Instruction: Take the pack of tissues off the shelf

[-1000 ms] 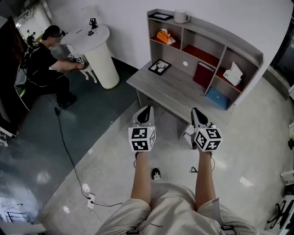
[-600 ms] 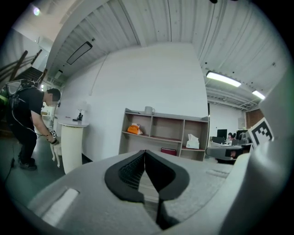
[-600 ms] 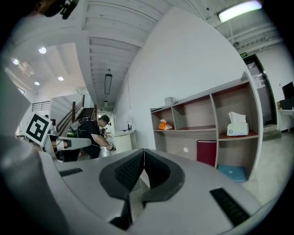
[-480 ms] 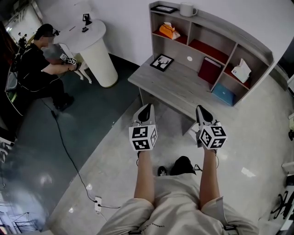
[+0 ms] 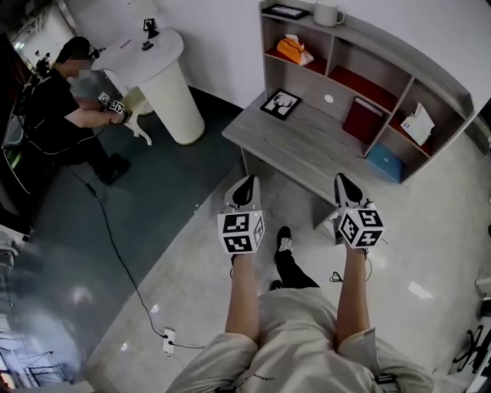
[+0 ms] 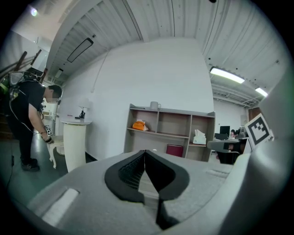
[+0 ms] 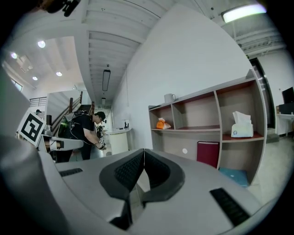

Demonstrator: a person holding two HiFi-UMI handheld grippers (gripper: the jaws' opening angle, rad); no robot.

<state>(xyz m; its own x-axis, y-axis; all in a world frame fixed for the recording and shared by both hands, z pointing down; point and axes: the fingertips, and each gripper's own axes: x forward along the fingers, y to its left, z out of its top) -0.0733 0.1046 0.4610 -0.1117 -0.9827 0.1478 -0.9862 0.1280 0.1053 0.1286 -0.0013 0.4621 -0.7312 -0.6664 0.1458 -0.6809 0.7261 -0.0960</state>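
A grey desk with a shelf unit [image 5: 449, 80] stands ahead of me. An orange tissue pack [image 5: 291, 50] lies in its upper left compartment. A white tissue box [image 5: 418, 123] sits in the right compartment. Both also show in the left gripper view, the orange pack [image 6: 139, 125] and the white box [image 6: 199, 137], and in the right gripper view, the orange pack [image 7: 162, 124] and the white box [image 7: 242, 130]. My left gripper [image 5: 244, 188] and right gripper [image 5: 341, 183] are held side by side short of the desk's front edge, both shut with nothing between the jaws.
On the shelf are a white mug [image 5: 328, 14], a red book [image 5: 362, 119] and a blue item [image 5: 383, 163]; a framed picture [image 5: 281, 104] lies on the desk. A person in black [image 5: 54, 107] bends by a white pedestal table [image 5: 157, 77]. A cable [image 5: 115, 253] crosses the floor.
The desk and shelf have slid right and upward in the head view as I walk toward them; a foot has stepped forward. Both grippers stay shut and level.
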